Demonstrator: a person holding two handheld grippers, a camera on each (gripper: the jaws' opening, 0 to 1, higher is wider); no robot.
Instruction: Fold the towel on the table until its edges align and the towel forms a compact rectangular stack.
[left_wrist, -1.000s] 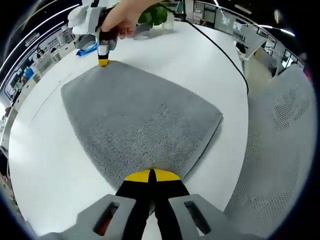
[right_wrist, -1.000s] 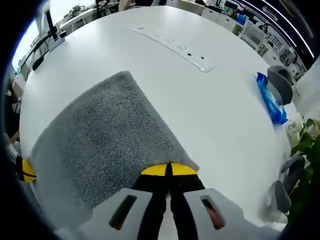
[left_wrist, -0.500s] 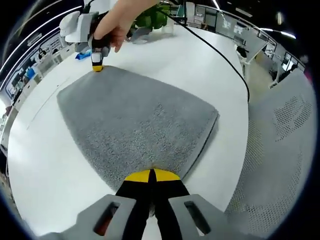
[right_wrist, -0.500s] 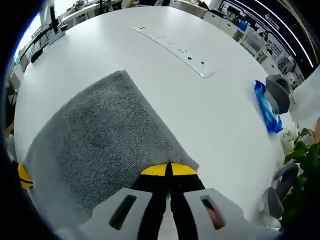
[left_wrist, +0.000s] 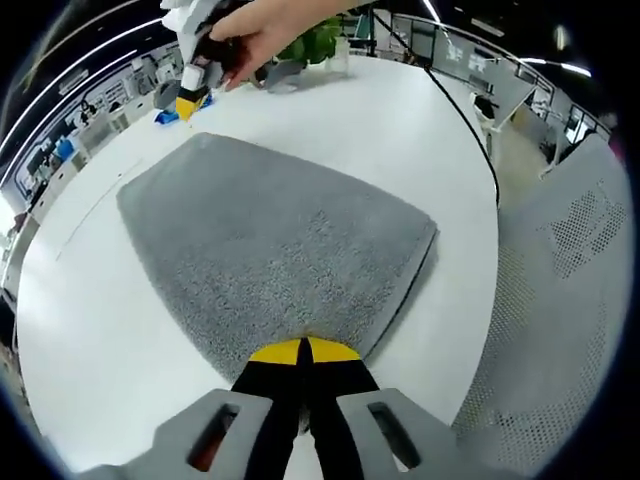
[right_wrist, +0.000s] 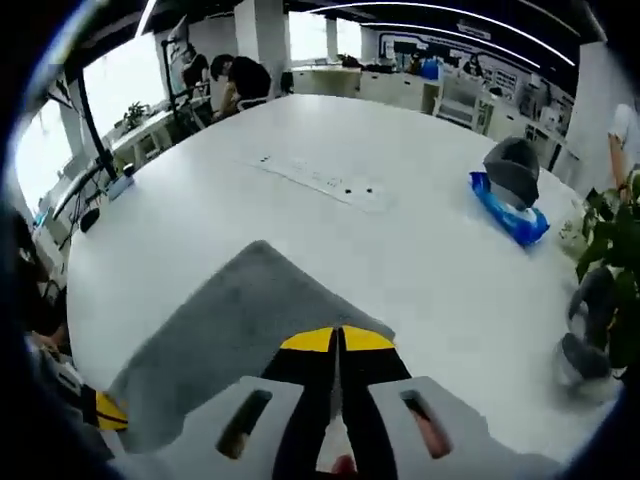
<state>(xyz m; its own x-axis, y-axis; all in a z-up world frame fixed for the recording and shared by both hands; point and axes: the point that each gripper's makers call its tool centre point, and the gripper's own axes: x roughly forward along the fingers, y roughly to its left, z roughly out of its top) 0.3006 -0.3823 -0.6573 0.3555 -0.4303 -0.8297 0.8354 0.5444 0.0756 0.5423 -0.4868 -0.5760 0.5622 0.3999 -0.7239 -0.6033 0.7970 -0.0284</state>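
Note:
A grey towel (left_wrist: 270, 250) lies folded and flat on the round white table (left_wrist: 400, 110). My left gripper (left_wrist: 302, 350) is shut on the towel's near edge, its yellow tips pressed together. In the left gripper view a hand holds my right gripper (left_wrist: 187, 103) raised just beyond the towel's far corner, clear of the cloth. Its yellow tips meet with nothing between them. In the right gripper view the right gripper (right_wrist: 338, 340) hangs above the towel (right_wrist: 230, 325), and the left gripper's yellow tip (right_wrist: 108, 410) shows at the towel's other end.
A blue packet (right_wrist: 508, 212) and a grey cap (right_wrist: 514, 165) lie on the table's far side, near a green plant (right_wrist: 612, 225). A white power strip (right_wrist: 325, 182) lies beyond the towel. A black cable (left_wrist: 450, 105) crosses the table. A mesh chair (left_wrist: 565, 300) stands beside the table's edge.
My right gripper has let go of the towel's far corner and risen away from it. The left gripper has stayed shut on the near edge, and the towel lies as before.

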